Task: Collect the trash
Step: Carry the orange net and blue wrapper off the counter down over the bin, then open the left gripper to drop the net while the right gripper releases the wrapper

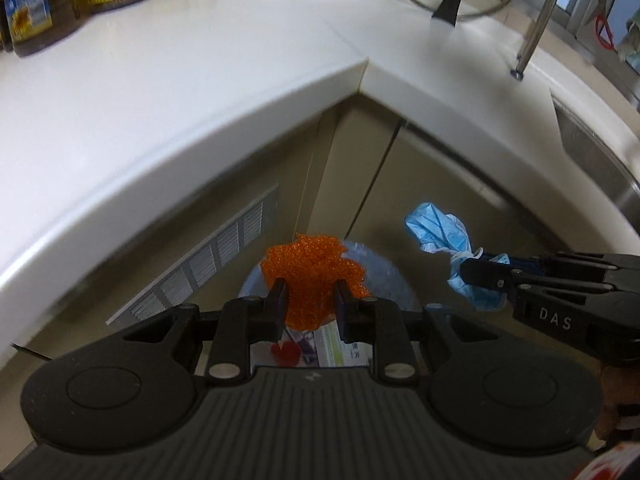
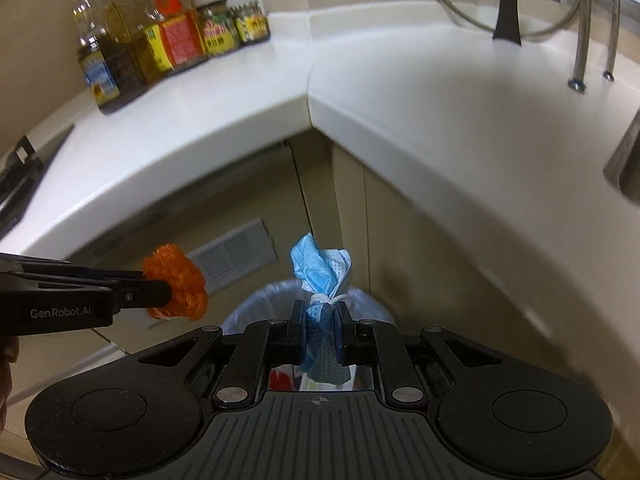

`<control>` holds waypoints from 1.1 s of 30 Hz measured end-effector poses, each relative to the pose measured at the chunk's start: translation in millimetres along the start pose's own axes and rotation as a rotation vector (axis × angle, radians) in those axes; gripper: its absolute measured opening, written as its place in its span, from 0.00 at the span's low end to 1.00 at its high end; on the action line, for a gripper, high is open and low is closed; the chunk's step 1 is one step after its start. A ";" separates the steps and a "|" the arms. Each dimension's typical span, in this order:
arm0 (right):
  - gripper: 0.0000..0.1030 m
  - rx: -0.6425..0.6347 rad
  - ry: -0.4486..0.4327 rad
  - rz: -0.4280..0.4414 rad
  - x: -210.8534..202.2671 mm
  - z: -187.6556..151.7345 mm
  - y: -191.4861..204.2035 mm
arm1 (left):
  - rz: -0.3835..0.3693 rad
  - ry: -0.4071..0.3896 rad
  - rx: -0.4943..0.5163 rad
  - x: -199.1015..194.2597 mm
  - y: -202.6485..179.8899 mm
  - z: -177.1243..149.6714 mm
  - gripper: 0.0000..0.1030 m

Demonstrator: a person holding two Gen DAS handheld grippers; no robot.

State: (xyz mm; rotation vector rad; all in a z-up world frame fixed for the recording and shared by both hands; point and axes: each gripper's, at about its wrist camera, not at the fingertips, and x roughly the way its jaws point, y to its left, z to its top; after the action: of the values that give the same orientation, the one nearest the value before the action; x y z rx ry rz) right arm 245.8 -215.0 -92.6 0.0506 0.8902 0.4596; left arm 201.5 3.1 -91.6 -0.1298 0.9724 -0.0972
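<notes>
Left tool (image 1: 309, 305) clamped on orange mesh wad (image 1: 314, 276), right tool (image 2: 320, 334) pinching crumpled blue mask (image 2: 322, 276) — both hanging off the table (image 2: 400, 92) edge, bin (image 2: 248, 312) straight below, mesh looks more centred.

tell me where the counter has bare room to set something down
The white countertop is bare across its corner, between the sauce bottles on the left and the glass pot lid at the back right. It stays bare along the front edge to the sink. It is crowded at the bottle row and by the chrome rack legs.
</notes>
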 end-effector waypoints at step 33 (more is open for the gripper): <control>0.13 0.047 0.112 -0.062 66.0 -20.4 -15.5 | -0.044 0.152 0.006 82.6 6.8 -22.1 0.21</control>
State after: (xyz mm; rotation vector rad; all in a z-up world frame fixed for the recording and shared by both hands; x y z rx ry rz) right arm 271.5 -205.1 -157.8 0.0406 1.0102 0.3865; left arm 229.6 -3.3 -172.4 -0.1394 1.1207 -0.1521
